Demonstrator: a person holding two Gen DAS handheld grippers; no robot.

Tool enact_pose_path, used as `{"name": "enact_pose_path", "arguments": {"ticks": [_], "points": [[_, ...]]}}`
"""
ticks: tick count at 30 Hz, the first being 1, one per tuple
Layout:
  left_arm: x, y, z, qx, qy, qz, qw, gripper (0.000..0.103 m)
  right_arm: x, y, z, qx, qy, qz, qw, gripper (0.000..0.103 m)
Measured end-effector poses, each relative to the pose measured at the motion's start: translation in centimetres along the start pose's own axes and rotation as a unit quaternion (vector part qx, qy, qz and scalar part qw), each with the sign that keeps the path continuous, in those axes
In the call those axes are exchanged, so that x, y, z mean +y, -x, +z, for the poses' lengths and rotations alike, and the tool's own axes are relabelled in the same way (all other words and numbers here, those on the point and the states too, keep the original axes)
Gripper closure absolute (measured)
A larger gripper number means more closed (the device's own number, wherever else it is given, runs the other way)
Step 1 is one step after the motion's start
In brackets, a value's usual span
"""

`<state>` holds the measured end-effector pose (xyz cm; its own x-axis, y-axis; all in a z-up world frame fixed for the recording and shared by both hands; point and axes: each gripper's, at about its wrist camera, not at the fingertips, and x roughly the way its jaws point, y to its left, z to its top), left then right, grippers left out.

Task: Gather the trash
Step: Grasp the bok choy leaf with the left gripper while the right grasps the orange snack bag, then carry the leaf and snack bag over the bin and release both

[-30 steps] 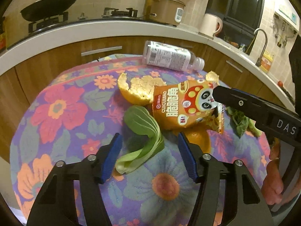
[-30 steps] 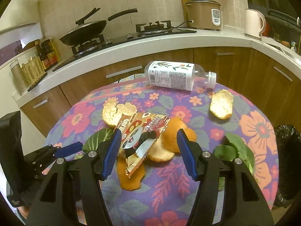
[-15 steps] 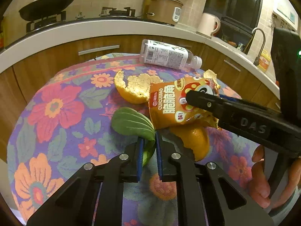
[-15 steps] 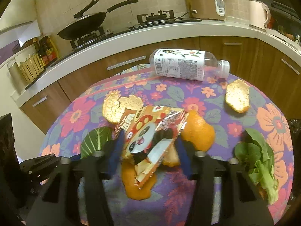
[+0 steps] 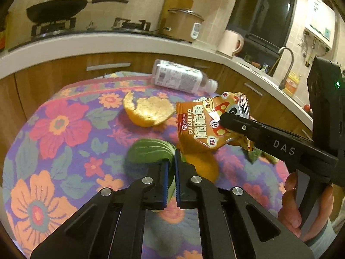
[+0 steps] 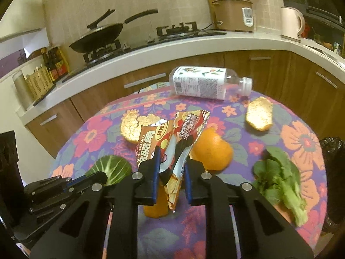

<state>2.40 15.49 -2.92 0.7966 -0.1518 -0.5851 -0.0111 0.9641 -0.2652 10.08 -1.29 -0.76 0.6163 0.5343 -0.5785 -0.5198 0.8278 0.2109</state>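
Trash on the round floral table [image 6: 301, 138], largest to smallest: bottle [image 6: 207, 82] on its side at the far edge, below the counter [image 6: 151, 45]; snack bag [image 6: 172, 138] near centre, lifted off the cloth, clamped in the right gripper [image 6: 170, 168]; orange peels [image 6: 211, 149] beneath and beside it, another peel [image 6: 258, 114] alone toward the right rim; greens [image 6: 278, 179] near the right edge, beside a black bin bag [image 6: 332, 151]; leaf [image 5: 151, 153] pinched by the left gripper [image 5: 170, 164], jaws nearly closed; bare cloth lies open at left.
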Motion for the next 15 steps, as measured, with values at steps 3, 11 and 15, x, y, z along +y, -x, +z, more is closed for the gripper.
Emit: {"name": "enact_pose_path", "arguments": {"ticks": [3,11,15], "points": [[-1.5,0.8,0.4,-0.011,-0.013,-0.009,0.9998,0.100,-0.8,1.5,0.0,-0.015,-0.005,-0.009,1.000,0.087],[-6.4,2.4,1.8,-0.041,-0.049,-0.038,0.9973,0.100,-4.9,6.7,0.4,-0.064,-0.031,-0.049,0.996,0.087],[-9.3,2.0,2.6,-0.047,-0.072,-0.053,0.9949,0.100,-8.0,9.5,0.3,-0.088,-0.048,-0.073,0.992,0.087]]}}
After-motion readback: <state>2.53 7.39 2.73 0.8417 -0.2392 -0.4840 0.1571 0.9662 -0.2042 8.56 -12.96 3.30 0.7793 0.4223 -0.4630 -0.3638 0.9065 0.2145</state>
